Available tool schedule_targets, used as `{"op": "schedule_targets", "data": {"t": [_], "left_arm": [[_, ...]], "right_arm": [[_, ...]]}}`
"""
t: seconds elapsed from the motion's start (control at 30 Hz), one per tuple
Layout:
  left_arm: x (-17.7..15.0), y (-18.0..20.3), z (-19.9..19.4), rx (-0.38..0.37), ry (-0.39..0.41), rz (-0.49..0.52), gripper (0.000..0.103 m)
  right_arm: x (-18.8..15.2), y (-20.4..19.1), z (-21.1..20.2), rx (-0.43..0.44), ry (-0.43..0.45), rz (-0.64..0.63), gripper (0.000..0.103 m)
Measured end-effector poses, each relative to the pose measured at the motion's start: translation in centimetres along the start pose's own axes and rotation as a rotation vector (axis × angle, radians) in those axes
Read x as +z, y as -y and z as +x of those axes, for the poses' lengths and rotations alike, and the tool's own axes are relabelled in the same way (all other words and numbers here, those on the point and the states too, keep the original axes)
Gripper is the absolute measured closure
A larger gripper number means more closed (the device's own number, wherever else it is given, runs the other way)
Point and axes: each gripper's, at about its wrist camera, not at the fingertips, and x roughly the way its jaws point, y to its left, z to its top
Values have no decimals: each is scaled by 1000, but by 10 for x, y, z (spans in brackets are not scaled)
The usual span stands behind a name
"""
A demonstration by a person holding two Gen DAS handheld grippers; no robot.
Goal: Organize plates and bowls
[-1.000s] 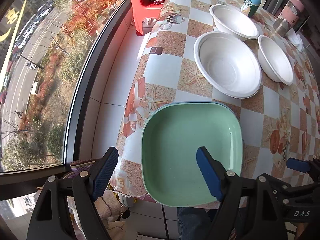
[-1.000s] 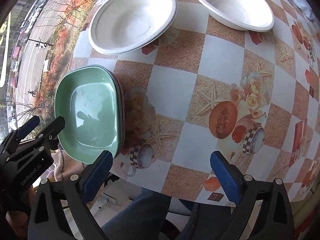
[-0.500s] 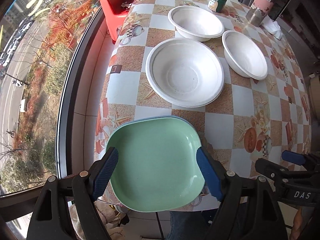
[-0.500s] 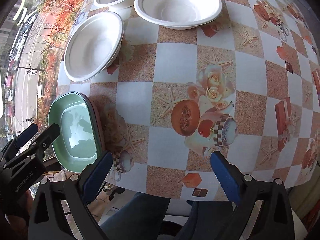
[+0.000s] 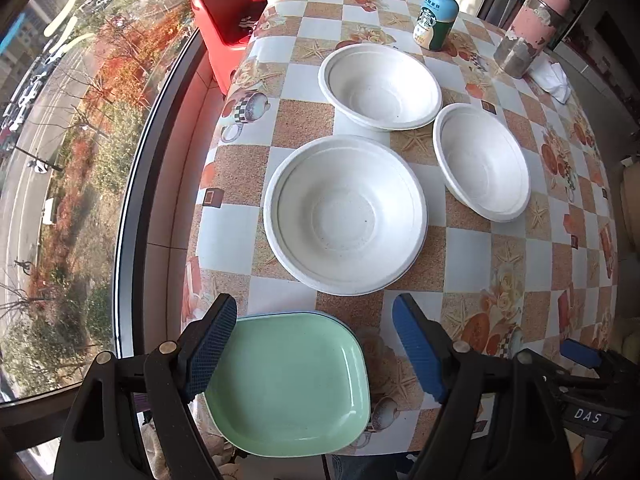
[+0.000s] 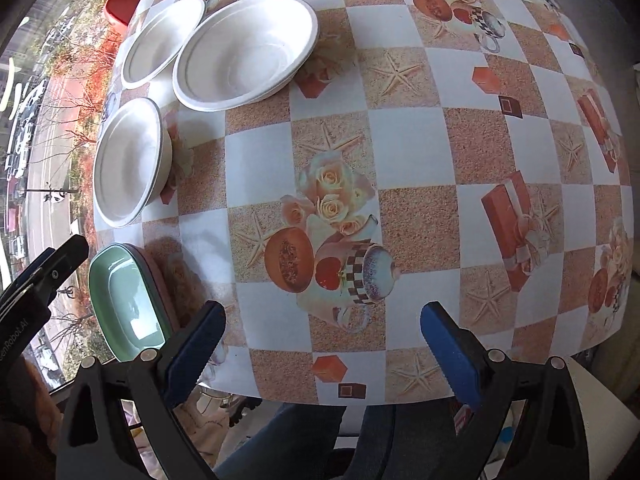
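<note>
A stack of plates with a green plate [image 5: 292,384] on top lies at the table's near left corner; it also shows in the right wrist view [image 6: 128,304]. Three white bowls stand beyond it: a near one [image 5: 344,214], a far one [image 5: 380,86] and a right one [image 5: 482,162]. In the right wrist view they sit at the upper left [image 6: 246,52]. My left gripper [image 5: 316,346] is open and empty, above the green plate. My right gripper [image 6: 324,354] is open and empty over the table's near edge.
A checked tablecloth [image 6: 420,152] covers the table. A green-capped bottle [image 5: 436,16], a pink-lidded jar [image 5: 528,28] and a white tissue [image 5: 554,78] stand at the far side. A red chair [image 5: 224,20] and a large window [image 5: 60,160] are on the left.
Both grippers have pulled back and up from the table. The green plate now sits lower and smaller in both views, and all three bowls show. Both stay open.
</note>
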Motion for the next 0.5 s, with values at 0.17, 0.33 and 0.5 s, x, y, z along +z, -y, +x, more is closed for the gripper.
{"op": "schedule_targets", "data": {"t": [0.17,0.33,0.5], "left_arm": [[27,-17,19,60,-31,-30,20],[47,-29,44,89,-66,-65,20],[60,-32,70,107,-102,-55,20]], "right_arm": [[29,-26,11,43,-18,-36,4],[61,-61,26,85,-30,-63,4],[82,-77,42,116,-34,-19,4]]}}
